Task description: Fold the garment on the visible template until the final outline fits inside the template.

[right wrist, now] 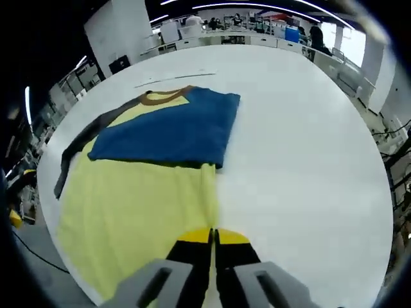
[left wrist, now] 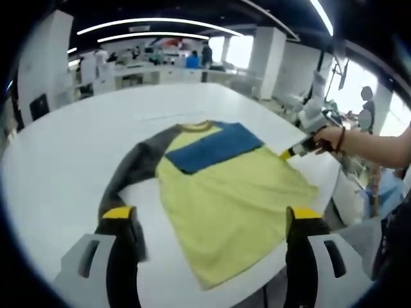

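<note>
Item: shirt [left wrist: 225, 192], flat on table [left wrist: 58, 167], ahead of both tongs.
Left tongs [left wrist: 212, 221]: released, jaws wide, straddling the hem.
Right tongs [right wrist: 213, 236]: clenched on the shirt's side edge.
Sleeve [left wrist: 131, 163]: outstretched beyond my left jaw.
Handling: I'd carry the pinched edge across evenly, low, without dragging the body.

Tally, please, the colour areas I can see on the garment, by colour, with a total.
Yellow body: 1
Blue panel: 1
Grey sleeve: 1
Brown collar: 1
Total: 4 areas on 1 garment
</note>
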{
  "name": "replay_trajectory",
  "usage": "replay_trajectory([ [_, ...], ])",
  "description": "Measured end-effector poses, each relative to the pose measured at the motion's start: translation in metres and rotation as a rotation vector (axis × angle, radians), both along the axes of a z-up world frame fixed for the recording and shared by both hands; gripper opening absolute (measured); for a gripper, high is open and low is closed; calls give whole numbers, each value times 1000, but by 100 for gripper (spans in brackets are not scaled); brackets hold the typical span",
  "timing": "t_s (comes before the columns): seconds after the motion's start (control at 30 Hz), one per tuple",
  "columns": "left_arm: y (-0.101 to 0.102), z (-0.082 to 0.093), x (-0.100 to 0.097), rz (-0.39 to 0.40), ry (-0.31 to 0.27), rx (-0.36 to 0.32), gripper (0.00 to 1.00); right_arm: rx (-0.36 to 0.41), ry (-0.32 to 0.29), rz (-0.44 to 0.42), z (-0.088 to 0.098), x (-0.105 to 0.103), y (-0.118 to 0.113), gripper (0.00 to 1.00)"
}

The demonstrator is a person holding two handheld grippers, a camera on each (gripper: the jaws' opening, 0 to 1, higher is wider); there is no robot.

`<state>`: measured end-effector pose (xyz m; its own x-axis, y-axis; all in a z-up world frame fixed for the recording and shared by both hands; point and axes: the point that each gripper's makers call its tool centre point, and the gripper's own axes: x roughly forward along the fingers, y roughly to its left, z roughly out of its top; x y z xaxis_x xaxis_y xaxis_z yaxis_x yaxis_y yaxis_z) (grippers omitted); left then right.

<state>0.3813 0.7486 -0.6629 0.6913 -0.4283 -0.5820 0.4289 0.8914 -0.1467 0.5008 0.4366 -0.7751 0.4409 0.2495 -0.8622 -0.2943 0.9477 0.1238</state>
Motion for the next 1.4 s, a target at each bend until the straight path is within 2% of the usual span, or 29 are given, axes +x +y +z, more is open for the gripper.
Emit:
replay_trajectory([
  [0.23,2,0,-2,11,-1,0,93,-8,1,-26,-3,3,-4,0],
  [0.37,2,1,-3,15,-4,-1,93,-20,3,-9,-3,0,-2,0],
  [0.4,1,2,-3,15,-5,0,93,-15,9,37,-3,-3,1,0],
  [0.47,0,3,-3,13,-7,1,94,-12,-2,45,-1,-3,2,0],
  [0.5,0,3,-3,13,-8,3,94,-7,-14,50,1,-1,3,2],
  [0.6,1,4,-3,15,-12,8,94,30,-68,21,12,12,5,19],
  [0.67,1,4,-3,14,-10,11,94,58,-121,14,23,25,9,24],
  [0.7,1,4,-3,14,-10,12,94,70,-125,9,26,27,12,24],
  [0.8,2,4,-2,15,-12,14,94,125,-140,-29,32,40,18,24],
  [0.93,3,3,-2,15,-9,18,94,142,-144,-79,28,62,15,23],
  [1.03,4,2,-3,18,-6,18,94,174,-131,-113,24,66,21,23],
  [1.07,5,2,-3,19,-5,18,94,171,-114,-124,16,74,17,22],
  [1.27,14,-1,-1,40,-1,21,93,120,-80,-140,5,69,19,15],
  [1.4,17,-4,0,51,7,21,93,93,-91,-136,2,68,22,12],
])
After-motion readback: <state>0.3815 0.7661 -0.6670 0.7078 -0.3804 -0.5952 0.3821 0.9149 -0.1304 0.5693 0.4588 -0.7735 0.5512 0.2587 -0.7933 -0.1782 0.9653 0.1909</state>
